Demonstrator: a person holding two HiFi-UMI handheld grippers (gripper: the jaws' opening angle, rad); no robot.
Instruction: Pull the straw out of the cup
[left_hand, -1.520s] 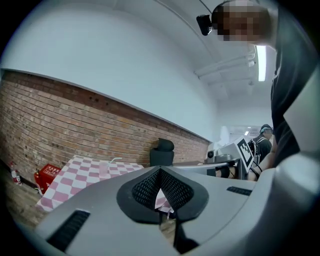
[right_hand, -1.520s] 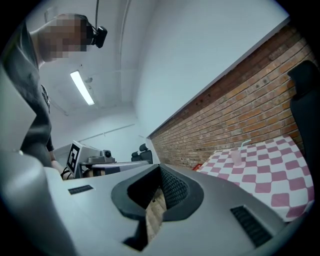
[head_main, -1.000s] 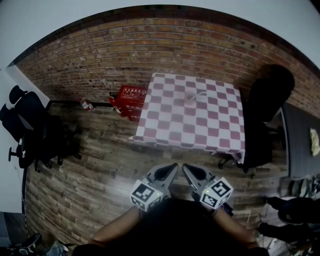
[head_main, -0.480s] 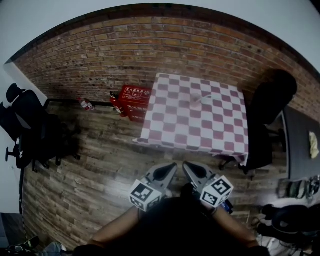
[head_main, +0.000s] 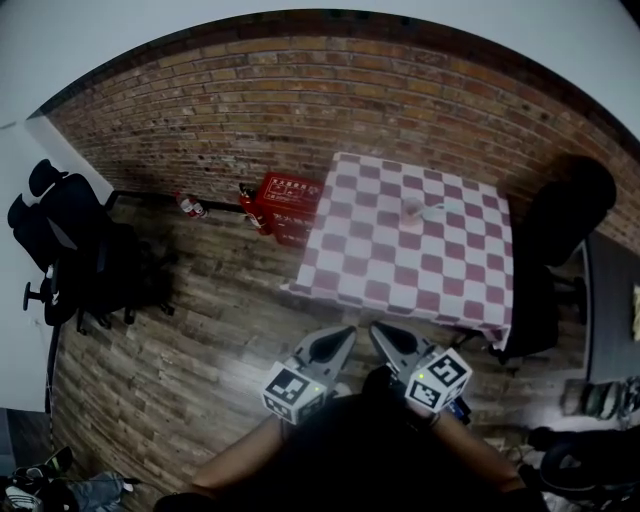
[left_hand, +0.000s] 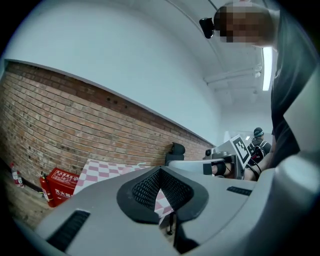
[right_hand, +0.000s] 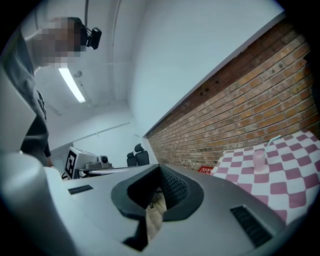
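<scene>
A clear pinkish cup (head_main: 412, 213) with a white bent straw (head_main: 432, 208) in it stands on the far half of a table with a red-and-white checked cloth (head_main: 400, 270). The right gripper view shows the same cup (right_hand: 258, 161) and straw (right_hand: 271, 143) far off at the right. Both grippers are held low and close to the person's body, well short of the table. My left gripper (head_main: 343, 335) is shut with nothing in it, and my right gripper (head_main: 379, 333) beside it is shut and empty too.
A red box with fire extinguishers (head_main: 287, 205) sits against the brick wall left of the table. Black office chairs (head_main: 70, 250) stand at the far left and another black chair (head_main: 562, 215) right of the table. Wooden floor (head_main: 220, 320) lies between me and the table.
The head view has shifted, so the table now appears a little further right and lower. Both grippers keep the same shut pose close to the body.
</scene>
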